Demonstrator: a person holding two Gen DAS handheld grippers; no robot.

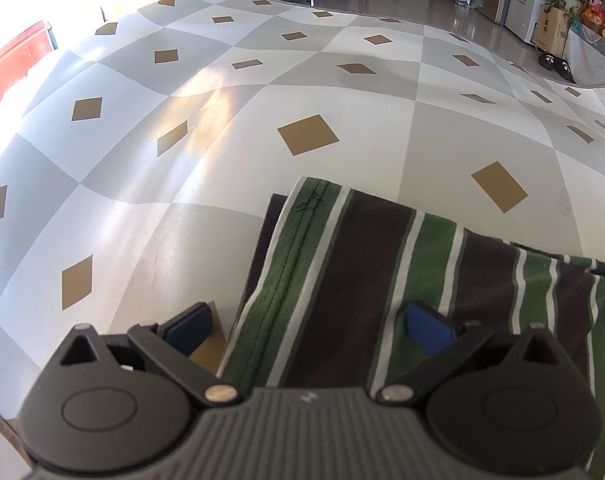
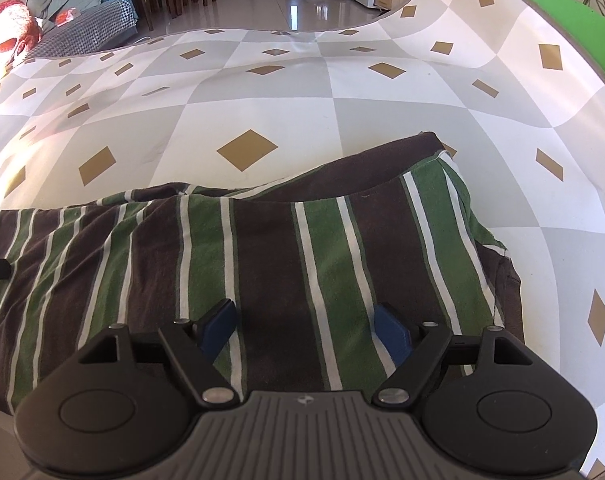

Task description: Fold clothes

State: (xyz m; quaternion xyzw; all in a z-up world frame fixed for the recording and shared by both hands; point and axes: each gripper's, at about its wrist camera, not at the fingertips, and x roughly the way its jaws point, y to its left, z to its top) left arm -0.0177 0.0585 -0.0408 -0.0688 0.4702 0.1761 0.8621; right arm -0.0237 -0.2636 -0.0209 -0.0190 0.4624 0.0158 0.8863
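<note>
**So, striped shirt looks at least partly folded**

Basically the green, brown and white striped cotton garment [image 2: 286, 240] lies on the grey-and-white checked surface with tan diamonds [image 1: 262, 100], layered: a plain brown layer peeks out under the striped one, so some fold is in. Edges look uneven, so my guess is it could use another fold or tidying. Left claw [image 1: 310, 328] and right claw [image 2: 306, 328] both hover above it, fingers apart, holding nothing.
</note>
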